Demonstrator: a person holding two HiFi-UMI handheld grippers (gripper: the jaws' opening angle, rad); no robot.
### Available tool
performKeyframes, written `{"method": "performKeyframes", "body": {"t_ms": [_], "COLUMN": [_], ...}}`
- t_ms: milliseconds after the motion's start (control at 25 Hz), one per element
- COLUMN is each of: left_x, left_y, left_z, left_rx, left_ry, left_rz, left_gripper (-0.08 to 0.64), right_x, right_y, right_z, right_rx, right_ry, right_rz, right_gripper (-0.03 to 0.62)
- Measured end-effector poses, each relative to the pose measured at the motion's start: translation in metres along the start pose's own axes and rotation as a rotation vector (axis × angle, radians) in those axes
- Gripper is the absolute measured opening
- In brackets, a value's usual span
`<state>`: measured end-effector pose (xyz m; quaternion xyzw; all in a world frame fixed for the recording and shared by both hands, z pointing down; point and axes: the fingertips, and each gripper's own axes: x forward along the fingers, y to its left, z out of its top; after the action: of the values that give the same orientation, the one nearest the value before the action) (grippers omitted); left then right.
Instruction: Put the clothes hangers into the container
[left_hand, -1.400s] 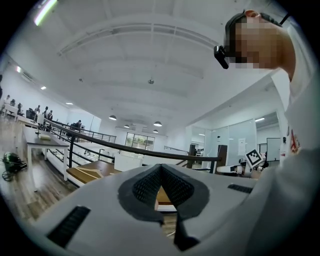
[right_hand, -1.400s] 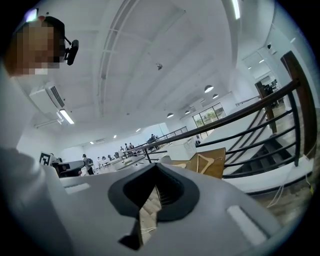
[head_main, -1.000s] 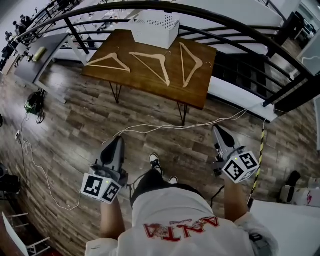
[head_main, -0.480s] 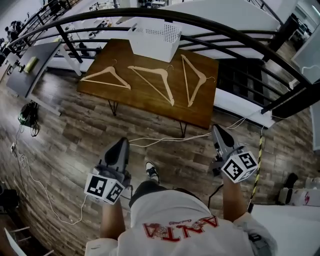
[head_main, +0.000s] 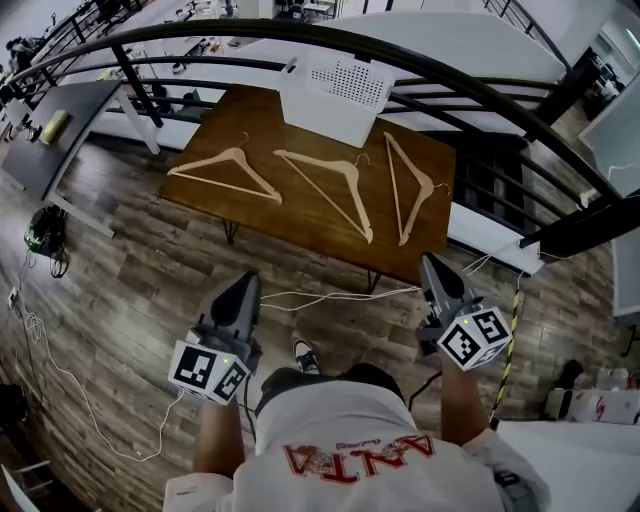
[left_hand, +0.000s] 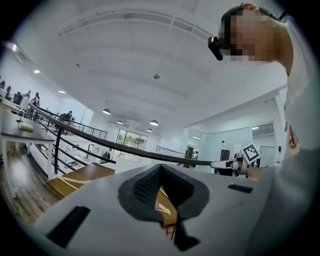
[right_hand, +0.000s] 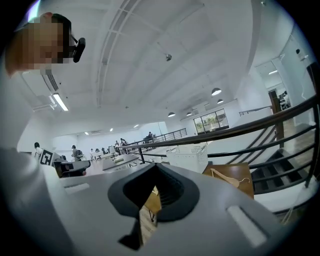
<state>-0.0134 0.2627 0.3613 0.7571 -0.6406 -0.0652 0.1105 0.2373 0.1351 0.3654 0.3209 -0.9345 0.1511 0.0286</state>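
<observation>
Underfoot, floor: grey-brown wood planks all round.
Railing: dark curved rail sweeping across the top of the head view.
Table: brown wood top on thin legs, just this side of the railing.
Person: white shirt, standing on the floor a little back from the table.
Container: white perforated basket at the table's far edge. Can't see inside it from here.
Hangers: three wooden ones lying flat on the table in front of the container. Left hanger, middle hanger and right hanger sit side by side, not touching.
Left gripper: jaws closed together, empty, over the floor short of the table.
Right gripper: same deal, jaws pressed together and empty, tip near the table's near edge.
Cable: white, on the floor between the grippers.
</observation>
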Motion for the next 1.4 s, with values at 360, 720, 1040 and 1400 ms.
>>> {"method": "performKeyframes", "body": {"t_ms": [360, 720, 1040, 1400], "left_x": [0.017, 0.089, 0.209, 0.308], "left_y": [0.031, 0.021, 0.044, 0.044], "left_z": [0.001, 0.010, 0.022, 0.020], "left_rx": [-0.034, 0.006, 0.066, 0.041], "left_ry": [0.001, 0.030, 0.072, 0.109], "left_rz": [-0.012, -0.067, -0.147, -0.198], "left_gripper": [0.006, 0.006, 0.006, 0.006], "right_x": [0.036, 0.059, 0.120, 0.154], "right_y": [0.001, -0.059, -0.143, -0.224], "right_z": [0.000, 0.007, 0.036, 0.057], "right_rx": [-0.005, 0.039, 0.086, 0.108], "right_ry": [0.015, -0.003, -0.041, -0.031], "right_rz": [-0.010, -0.037, -0.133, -0.200], "right_gripper": [-0.002, -0.002, -0.002, -0.002]}}
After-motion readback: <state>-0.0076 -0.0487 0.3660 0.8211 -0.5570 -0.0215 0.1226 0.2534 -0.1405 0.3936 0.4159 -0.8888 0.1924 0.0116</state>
